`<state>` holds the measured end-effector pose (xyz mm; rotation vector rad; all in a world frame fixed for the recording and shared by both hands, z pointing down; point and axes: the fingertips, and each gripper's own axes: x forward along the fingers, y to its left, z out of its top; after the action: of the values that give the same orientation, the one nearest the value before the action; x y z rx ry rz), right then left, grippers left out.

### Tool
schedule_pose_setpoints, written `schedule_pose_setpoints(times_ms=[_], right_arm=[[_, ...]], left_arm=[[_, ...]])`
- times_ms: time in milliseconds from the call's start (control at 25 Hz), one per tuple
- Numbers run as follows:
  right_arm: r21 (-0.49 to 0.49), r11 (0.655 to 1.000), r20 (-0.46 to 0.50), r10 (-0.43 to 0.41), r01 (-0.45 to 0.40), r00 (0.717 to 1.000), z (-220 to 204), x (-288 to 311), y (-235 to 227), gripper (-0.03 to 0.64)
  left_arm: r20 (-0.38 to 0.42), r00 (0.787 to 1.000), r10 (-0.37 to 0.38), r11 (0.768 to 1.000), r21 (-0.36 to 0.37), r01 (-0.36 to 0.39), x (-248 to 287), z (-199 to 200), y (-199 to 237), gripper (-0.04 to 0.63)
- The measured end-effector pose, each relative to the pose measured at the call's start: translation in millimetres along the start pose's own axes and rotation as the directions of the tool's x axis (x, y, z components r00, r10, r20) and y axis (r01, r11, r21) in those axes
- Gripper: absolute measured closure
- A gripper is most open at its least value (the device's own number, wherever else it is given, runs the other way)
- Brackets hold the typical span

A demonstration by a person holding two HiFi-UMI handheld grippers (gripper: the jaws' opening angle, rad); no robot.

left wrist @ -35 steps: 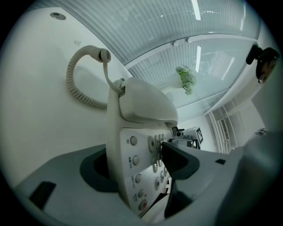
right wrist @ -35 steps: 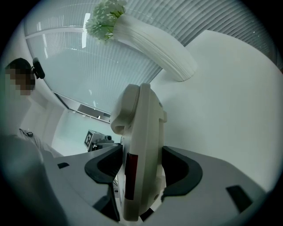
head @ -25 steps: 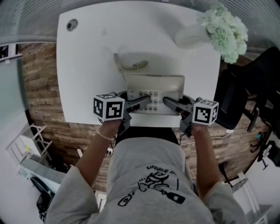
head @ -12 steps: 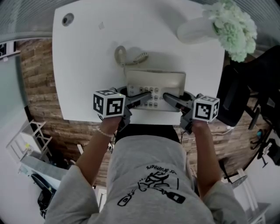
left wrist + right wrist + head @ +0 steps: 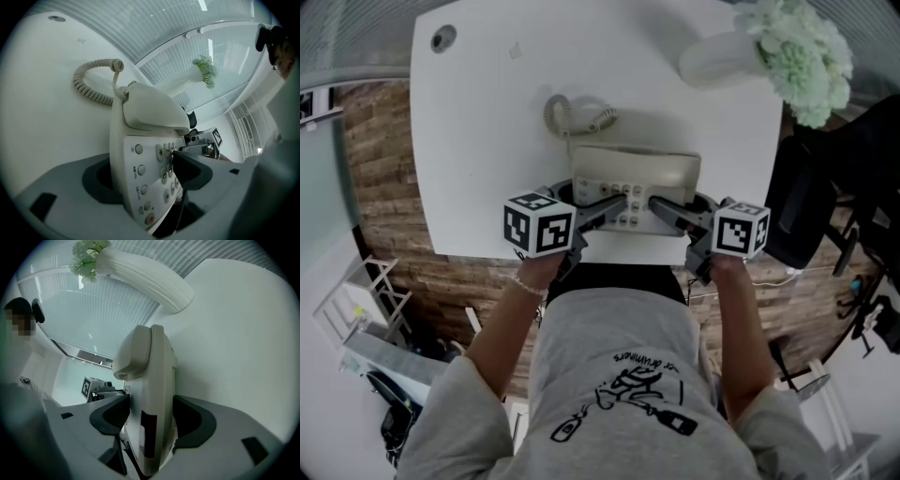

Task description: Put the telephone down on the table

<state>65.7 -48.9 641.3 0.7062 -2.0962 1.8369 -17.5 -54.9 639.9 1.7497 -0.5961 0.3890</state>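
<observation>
Telephone [image 5: 633,178] at the near edge of the white table [image 5: 487,112], wide body running left to right along that edge, keypad up and facing the person. Handset [image 5: 635,167] lies crosswise along the far side, and the coiled cord [image 5: 572,114] loops off the far left corner. Left gripper [image 5: 614,204] pinches the near left corner, one pad on the keys, jaws just easing a touch wider. Right gripper [image 5: 658,206] clamps the near right corner, jaws partly apart around the body.
</observation>
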Motion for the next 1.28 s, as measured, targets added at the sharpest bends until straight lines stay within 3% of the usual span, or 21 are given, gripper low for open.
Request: schedule_pose_setpoints(times_ms=[360,1280], right_arm=[[-0.018,1.0,-0.003,-0.018,0.018,1.0,-2.6,-2.5,1.3,0.322],[-0.019,0.996,0.019,-0.081,0.081,0.997,-2.7,-4.3,-3.7,0.319]], left_arm=[[-0.001,0.998,0.068,0.996,0.055,-0.068,2.7,-1.9,-3.2,0.236],[0.015,0.983,0.183,0.976,0.118,-0.183,0.7,-2.0,0.1,0.176]])
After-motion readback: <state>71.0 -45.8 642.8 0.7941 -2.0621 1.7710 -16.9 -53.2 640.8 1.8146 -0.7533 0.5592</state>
